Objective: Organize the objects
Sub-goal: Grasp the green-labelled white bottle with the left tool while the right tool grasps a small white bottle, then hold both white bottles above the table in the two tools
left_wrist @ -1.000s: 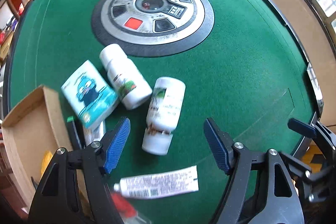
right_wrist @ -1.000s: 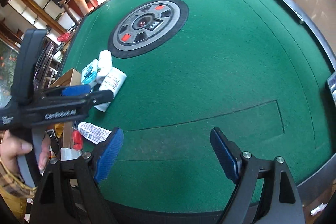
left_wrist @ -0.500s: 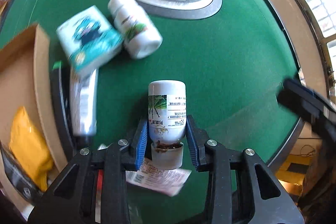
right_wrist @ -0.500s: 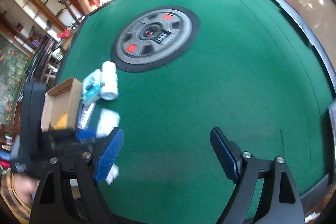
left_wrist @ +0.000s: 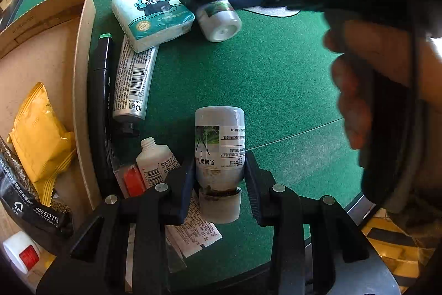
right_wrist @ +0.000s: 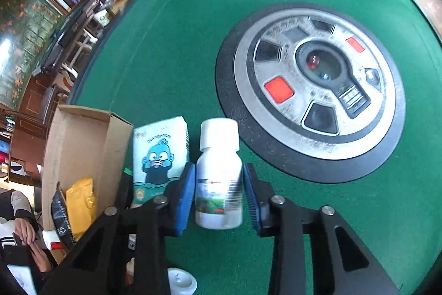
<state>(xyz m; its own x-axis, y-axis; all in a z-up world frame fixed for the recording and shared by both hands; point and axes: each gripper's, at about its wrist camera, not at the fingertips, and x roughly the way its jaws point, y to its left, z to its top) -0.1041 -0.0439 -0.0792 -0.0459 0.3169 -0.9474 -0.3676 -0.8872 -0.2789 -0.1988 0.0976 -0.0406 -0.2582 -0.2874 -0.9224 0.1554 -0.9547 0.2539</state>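
Note:
My left gripper [left_wrist: 219,179] is shut on a white bottle with a green label [left_wrist: 219,140], its cap toward me, held over the green felt. My right gripper [right_wrist: 219,190] is closed around a second white bottle [right_wrist: 218,179] that lies on the felt next to a teal cartoon tissue pack [right_wrist: 158,151]. In the left wrist view that second bottle [left_wrist: 221,22] lies under the right gripper, beside the tissue pack [left_wrist: 152,13]. A cardboard box [left_wrist: 41,51] stands at the left and holds a yellow packet [left_wrist: 38,129].
A silver tube [left_wrist: 132,79], a black marker [left_wrist: 100,85] and a small white tube [left_wrist: 154,159] lie beside the box. A round grey console [right_wrist: 317,85] sits in the table's middle. The table edge [left_wrist: 356,203] is near on the right.
My right gripper has swung left and down to the second bottle and closed around it. My left gripper has kept its grip on the first bottle and drawn back toward the box.

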